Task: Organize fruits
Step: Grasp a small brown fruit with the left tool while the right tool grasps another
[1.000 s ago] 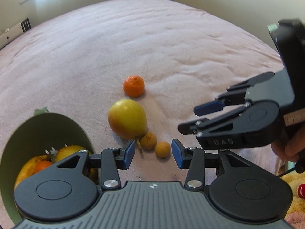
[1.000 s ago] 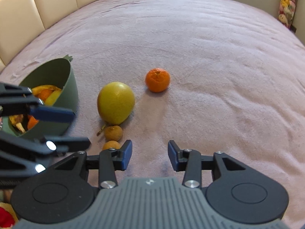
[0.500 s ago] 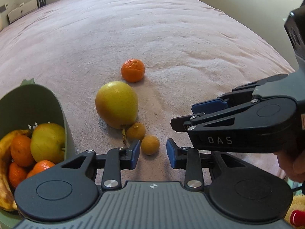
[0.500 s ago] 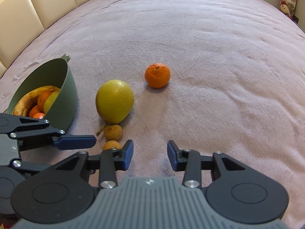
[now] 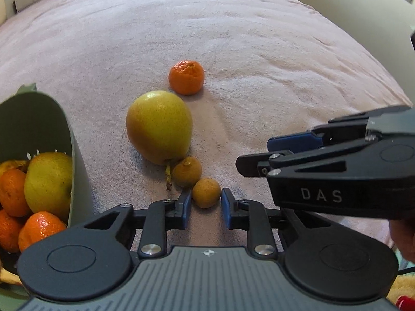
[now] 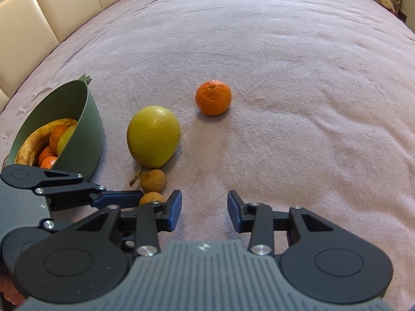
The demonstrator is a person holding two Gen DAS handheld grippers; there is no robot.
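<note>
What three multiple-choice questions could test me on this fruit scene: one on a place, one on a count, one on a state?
1. Where does the green bowl stand?
A. left of the pear
B. right of the mandarin
C. on the pear

2. How many fruits lie loose on the blanket?
A. two
B. four
C. six

3. The left gripper fingers are:
A. around the nearest small brown fruit
B. holding the mandarin
C. inside the bowl

Answers: 1 A, the bowl sits leftmost; 2 B, pear, mandarin, two brown fruits; 3 A, both fingers flank it, having just closed in.

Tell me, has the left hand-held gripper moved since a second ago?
Yes. The left hand-held gripper has come down toward the pear, its jaws just closing around the nearer small brown fruit.
</note>
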